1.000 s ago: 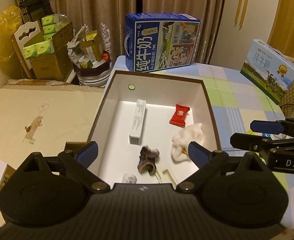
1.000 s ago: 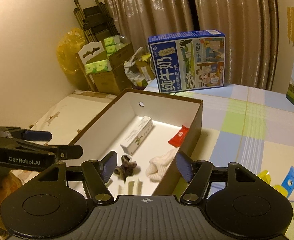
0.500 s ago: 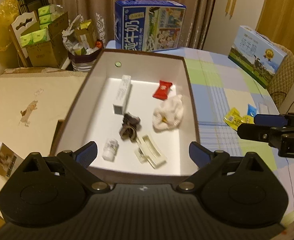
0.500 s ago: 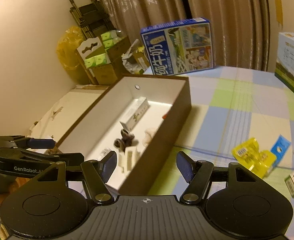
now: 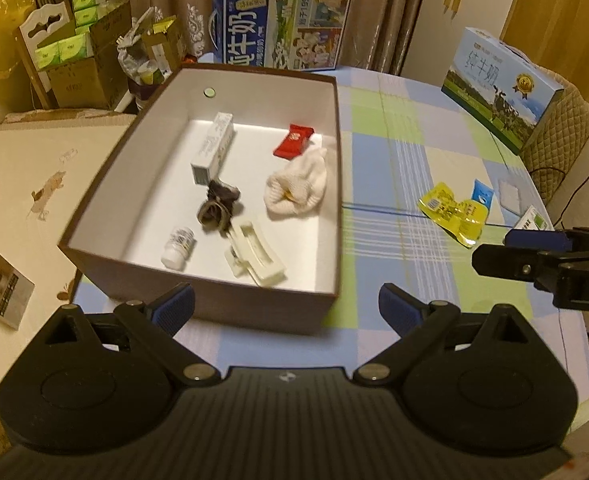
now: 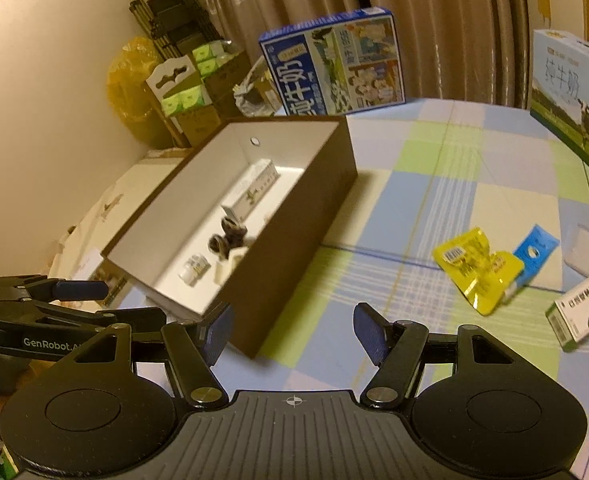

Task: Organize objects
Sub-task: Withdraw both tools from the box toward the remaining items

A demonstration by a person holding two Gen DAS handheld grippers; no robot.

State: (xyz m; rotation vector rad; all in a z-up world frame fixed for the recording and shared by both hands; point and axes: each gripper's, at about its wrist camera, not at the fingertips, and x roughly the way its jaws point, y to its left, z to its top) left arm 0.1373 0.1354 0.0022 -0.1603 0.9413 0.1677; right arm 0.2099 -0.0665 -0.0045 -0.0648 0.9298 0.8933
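The table (image 5: 378, 184) carries a checked cloth in blue, green and pale yellow. On its left part stands the brown box (image 5: 254, 308), open at the top and white inside. Behind the box a big blue milk carton (image 5: 280, 24) stands upright, and a second milk carton (image 5: 498, 92) lies at the far right edge of the table.

The left gripper (image 5: 286, 306) hangs in front of the near wall of the box, its jaws spread wide with nothing between them. The right gripper (image 6: 292, 330) is also wide and holds nothing; it is over the cloth just beside the near corner of the box.

Inside the box lie a white sock (image 5: 298, 188), a long white carton (image 5: 212, 148), a white plastic clip (image 5: 254, 254), a dark bundle (image 5: 218, 208), a red packet (image 5: 293, 141) and a small white bottle (image 5: 179, 247). The sock is against the right wall, and the bundle touches the near end of the long carton.

On the cloth to the right of the box, well apart from it, are yellow sachets (image 6: 476, 270), a green and white medicine box (image 6: 582, 310) and a small blue packet (image 6: 534, 252) just beside the sachets.
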